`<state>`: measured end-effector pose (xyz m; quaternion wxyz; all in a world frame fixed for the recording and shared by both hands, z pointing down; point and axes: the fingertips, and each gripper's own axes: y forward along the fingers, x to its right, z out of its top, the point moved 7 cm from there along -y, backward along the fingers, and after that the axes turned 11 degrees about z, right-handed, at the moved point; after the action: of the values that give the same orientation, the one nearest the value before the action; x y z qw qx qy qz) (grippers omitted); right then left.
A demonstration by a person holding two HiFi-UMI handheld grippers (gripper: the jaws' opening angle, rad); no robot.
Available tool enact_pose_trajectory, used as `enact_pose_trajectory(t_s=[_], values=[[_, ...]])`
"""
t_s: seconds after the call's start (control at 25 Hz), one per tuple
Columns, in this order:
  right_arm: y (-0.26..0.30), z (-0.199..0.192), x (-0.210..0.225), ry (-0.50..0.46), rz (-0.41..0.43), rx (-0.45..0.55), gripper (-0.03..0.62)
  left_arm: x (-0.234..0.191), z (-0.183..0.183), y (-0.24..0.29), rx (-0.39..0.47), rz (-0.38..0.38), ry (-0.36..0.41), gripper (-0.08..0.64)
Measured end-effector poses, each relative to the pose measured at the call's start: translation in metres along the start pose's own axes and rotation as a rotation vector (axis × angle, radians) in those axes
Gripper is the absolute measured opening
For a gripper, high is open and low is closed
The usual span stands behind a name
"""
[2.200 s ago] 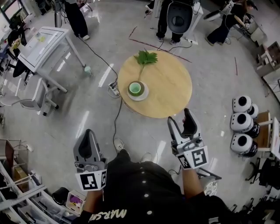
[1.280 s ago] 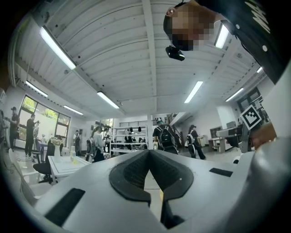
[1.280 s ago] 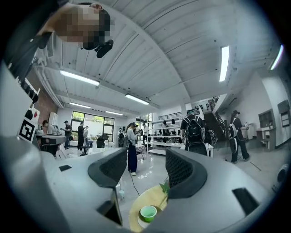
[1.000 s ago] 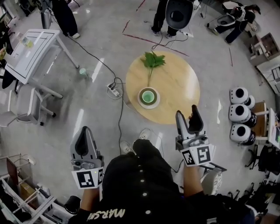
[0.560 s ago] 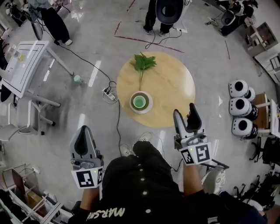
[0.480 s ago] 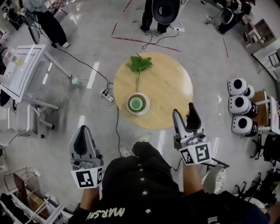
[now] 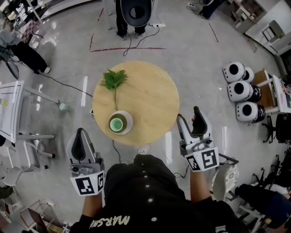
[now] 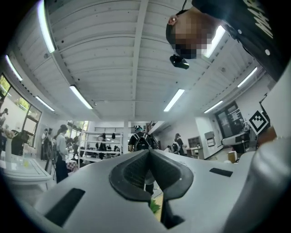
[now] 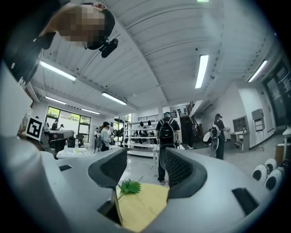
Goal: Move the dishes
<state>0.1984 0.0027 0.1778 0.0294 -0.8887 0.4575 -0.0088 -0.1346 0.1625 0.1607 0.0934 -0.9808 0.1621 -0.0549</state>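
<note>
A green cup on a white saucer [image 7: 119, 123] stands near the front left edge of the round wooden table [image 7: 150, 98]. A green leaf sprig [image 7: 114, 79] lies behind it. My left gripper [image 7: 81, 135] hangs over the floor, left of the table's front edge, with its jaws shut and nothing in them. My right gripper [image 7: 188, 116] is open and empty just off the table's right front edge. In the right gripper view the table top [image 9: 142, 205] and the leaf [image 9: 129, 186] show between the open jaws of my right gripper [image 9: 145, 164]. The left gripper view shows the pads of my left gripper [image 8: 149, 154] meeting.
Three white round robot heads [image 7: 239, 91] sit on the floor at the right beside a shelf [image 7: 273, 93]. A white desk [image 7: 10, 109] stands at the left. A cable [image 7: 68, 86] runs over the floor to the table. People and a chair [image 7: 135, 11] are beyond the table.
The table now sits lower and further left in the head view, closer to both grippers. The right gripper has come up to its edge. Neither gripper's jaws have changed.
</note>
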Motion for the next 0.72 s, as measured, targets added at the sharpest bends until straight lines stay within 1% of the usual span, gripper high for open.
enact_pose_trajectory(t_s=[0.16, 0.36, 0.56, 0.72], values=[[-0.016, -0.003, 0.026, 0.012, -0.036, -0.019, 0.242, 0.034, 0.003, 0.027, 0.016, -0.057, 0.003, 0.017], [-0.016, -0.011, 0.033, 0.036, -0.040, -0.061, 0.242, 0.043, -0.002, 0.044, -0.013, -0.081, 0.001, 0.017], [0.010, -0.036, 0.025, 0.078, -0.012, -0.152, 0.240, 0.035, -0.017, 0.057, -0.052, -0.093, 0.014, 0.017], [0.031, -0.055, 0.003, 0.097, 0.055, -0.224, 0.239, 0.028, -0.026, 0.057, -0.080, -0.110, 0.032, 0.017]])
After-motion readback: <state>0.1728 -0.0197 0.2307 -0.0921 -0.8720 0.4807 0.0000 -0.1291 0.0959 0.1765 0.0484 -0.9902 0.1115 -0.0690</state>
